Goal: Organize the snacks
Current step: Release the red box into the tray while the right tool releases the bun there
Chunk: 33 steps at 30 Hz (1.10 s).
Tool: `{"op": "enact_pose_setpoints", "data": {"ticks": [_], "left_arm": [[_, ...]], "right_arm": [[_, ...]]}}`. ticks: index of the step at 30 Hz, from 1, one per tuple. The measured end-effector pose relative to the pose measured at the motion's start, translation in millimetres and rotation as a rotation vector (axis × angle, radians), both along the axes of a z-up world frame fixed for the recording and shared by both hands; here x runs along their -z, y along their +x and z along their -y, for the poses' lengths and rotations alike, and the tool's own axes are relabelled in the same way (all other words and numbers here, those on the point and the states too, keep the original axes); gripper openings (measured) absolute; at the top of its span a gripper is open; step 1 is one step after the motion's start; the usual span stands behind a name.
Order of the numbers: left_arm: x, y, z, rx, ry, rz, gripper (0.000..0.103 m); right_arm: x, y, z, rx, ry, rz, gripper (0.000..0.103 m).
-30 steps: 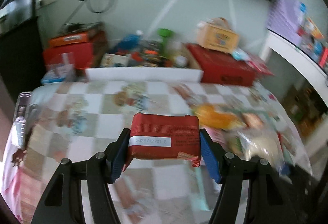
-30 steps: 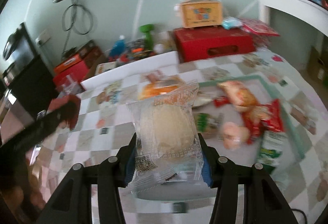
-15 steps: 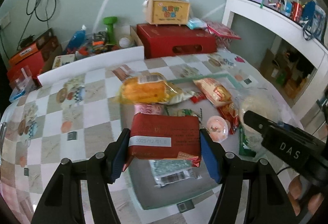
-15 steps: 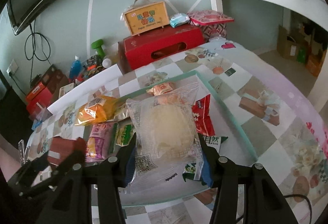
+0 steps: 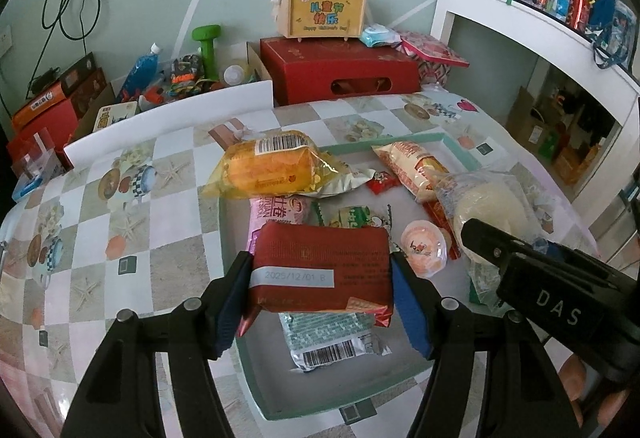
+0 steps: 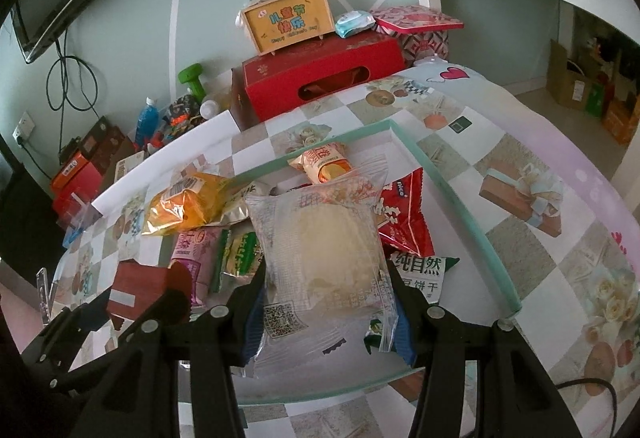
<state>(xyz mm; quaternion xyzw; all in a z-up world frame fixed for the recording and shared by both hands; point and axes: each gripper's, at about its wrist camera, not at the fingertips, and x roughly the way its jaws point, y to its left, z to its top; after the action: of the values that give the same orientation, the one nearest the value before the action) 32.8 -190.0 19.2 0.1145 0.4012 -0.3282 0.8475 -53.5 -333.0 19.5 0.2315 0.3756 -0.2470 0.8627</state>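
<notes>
- The left tool carries a red snack packet above the near left part of a green-rimmed tray that lies on the tabletop. Its jaws have just been opening a little; in the left wrist view the packet is between the blue pads, and I cannot tell if they press it firmly.
- The right tool is closed on a clear bag with a pale bun, held over the near middle of the tray.
- Risk, as I judge it: with the left jaws loosening, the red packet may slip out too early and fall on the silver packet with a barcode under it, or on the near rim, and slide onto the tabletop.
- The two tools are just beside each other; the right one crosses the right side of the left wrist view, so they could knock together when releasing.
- The orange bag already hangs over the far left rim of the tray; a push from a dropped packet could move it out.
- Compared with a second before, both tools were over the checked tabletop to the left; now both are above the tray and lower.
</notes>
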Motion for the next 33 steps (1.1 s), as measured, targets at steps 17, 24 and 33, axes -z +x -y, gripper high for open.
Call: {"op": "enact_pose_setpoints", "data": {"ticks": [17,24,33], "left_arm": [[-15.1,9.1,-25.2,-0.05,0.009,0.021,0.085],[-13.8,28.8,-56.7,-0.197,0.003,0.016,0.099],[-0.7,39.0,-94.0,-0.348,0.022,0.024,0.103]], "right_arm": [[6.0,5.5,-2.5,-0.025,0.016,-0.017,0.061],[8.0,10.5,-8.4,-0.046,-0.01,-0.046,0.076],[6.5,18.9,-27.8,-0.115,-0.092,-0.07,0.103]]}}
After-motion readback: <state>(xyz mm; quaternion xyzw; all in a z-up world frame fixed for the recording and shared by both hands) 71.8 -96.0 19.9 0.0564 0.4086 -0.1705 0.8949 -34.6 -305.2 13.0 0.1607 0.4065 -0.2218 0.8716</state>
